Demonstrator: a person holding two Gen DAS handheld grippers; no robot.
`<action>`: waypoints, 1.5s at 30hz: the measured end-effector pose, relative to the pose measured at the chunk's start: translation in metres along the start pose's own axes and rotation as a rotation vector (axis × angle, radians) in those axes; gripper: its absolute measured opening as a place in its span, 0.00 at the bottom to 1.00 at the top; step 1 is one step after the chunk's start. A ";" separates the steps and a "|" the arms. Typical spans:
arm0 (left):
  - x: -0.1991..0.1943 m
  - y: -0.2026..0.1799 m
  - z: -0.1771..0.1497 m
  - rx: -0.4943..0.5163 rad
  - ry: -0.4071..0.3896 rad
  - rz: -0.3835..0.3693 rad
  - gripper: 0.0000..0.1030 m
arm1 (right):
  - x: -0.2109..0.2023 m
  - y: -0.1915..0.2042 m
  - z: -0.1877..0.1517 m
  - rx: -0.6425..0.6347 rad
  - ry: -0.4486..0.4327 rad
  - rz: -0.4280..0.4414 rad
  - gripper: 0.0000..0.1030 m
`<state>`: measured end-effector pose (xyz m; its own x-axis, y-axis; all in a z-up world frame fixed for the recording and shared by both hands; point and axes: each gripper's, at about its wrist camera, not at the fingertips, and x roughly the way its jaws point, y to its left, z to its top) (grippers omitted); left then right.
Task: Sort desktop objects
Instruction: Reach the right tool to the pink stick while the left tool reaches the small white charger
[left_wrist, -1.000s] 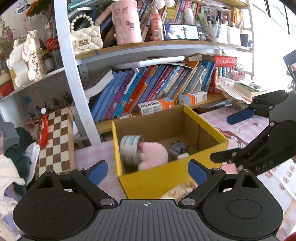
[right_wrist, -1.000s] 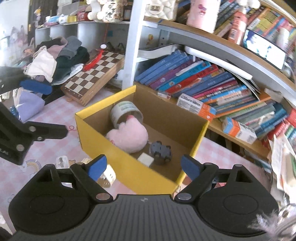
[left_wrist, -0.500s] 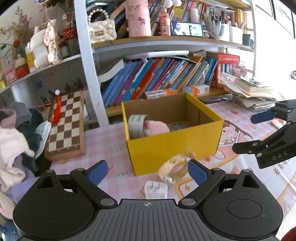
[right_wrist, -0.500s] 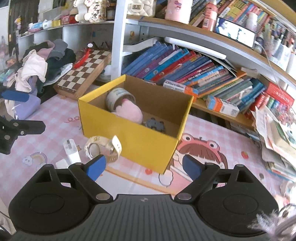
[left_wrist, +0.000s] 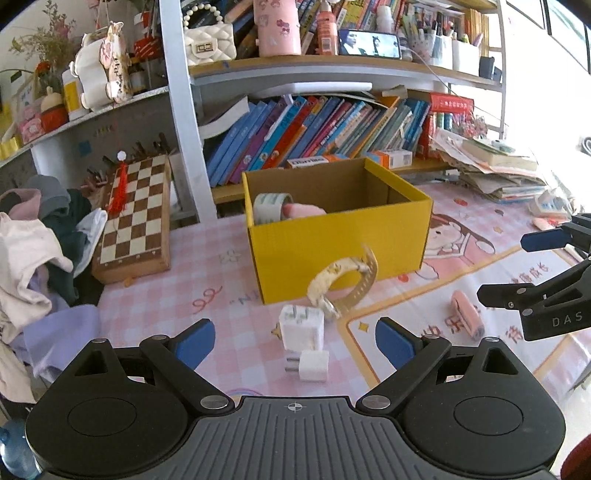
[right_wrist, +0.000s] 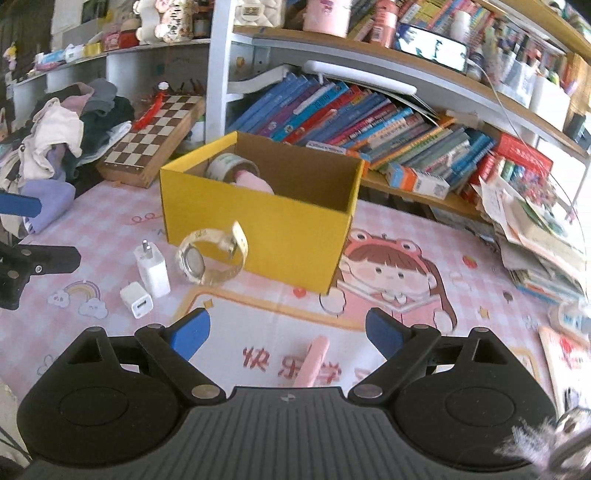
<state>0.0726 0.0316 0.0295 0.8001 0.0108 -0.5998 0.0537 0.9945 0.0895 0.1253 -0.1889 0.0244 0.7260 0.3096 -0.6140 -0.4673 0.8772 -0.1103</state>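
A yellow cardboard box (left_wrist: 343, 243) (right_wrist: 258, 229) stands on the pink desk mat, holding a tape roll (left_wrist: 267, 207) (right_wrist: 231, 167) and a pink plush (left_wrist: 303, 211) (right_wrist: 255, 182). In front of it lie a cream wristwatch (left_wrist: 343, 284) (right_wrist: 210, 258), two white chargers (left_wrist: 303, 326) (right_wrist: 152, 267), the smaller (left_wrist: 314, 365) (right_wrist: 136, 304) nearer, and a pink flat object (left_wrist: 467, 314) (right_wrist: 314, 362). My left gripper (left_wrist: 293, 338) is open and empty above the chargers. My right gripper (right_wrist: 284, 330) is open and empty above the pink object; it also shows in the left wrist view (left_wrist: 543, 269).
A chessboard (left_wrist: 136, 218) (right_wrist: 155, 136) leans at the left beside a pile of clothes (left_wrist: 40, 254) (right_wrist: 66, 122). Bookshelves (left_wrist: 314, 125) (right_wrist: 369, 122) rise behind the box. A paper stack (left_wrist: 495, 166) (right_wrist: 539, 229) lies at the right.
Both grippers have pulled back and away from the box. The watch, chargers and pink object in front of the box have come into view. Both stay open.
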 end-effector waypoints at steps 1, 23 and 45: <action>0.000 -0.001 -0.002 0.004 0.003 0.000 0.93 | -0.001 0.000 -0.003 0.009 0.005 -0.004 0.89; 0.006 -0.025 -0.038 0.036 0.105 -0.060 0.93 | 0.007 0.027 -0.051 0.073 0.196 0.049 0.91; 0.014 -0.021 -0.032 0.019 0.091 -0.052 0.93 | 0.010 0.021 -0.044 0.062 0.169 0.023 0.86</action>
<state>0.0637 0.0143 -0.0057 0.7386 -0.0302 -0.6735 0.1057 0.9918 0.0714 0.1002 -0.1838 -0.0187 0.6185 0.2681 -0.7387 -0.4469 0.8932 -0.0500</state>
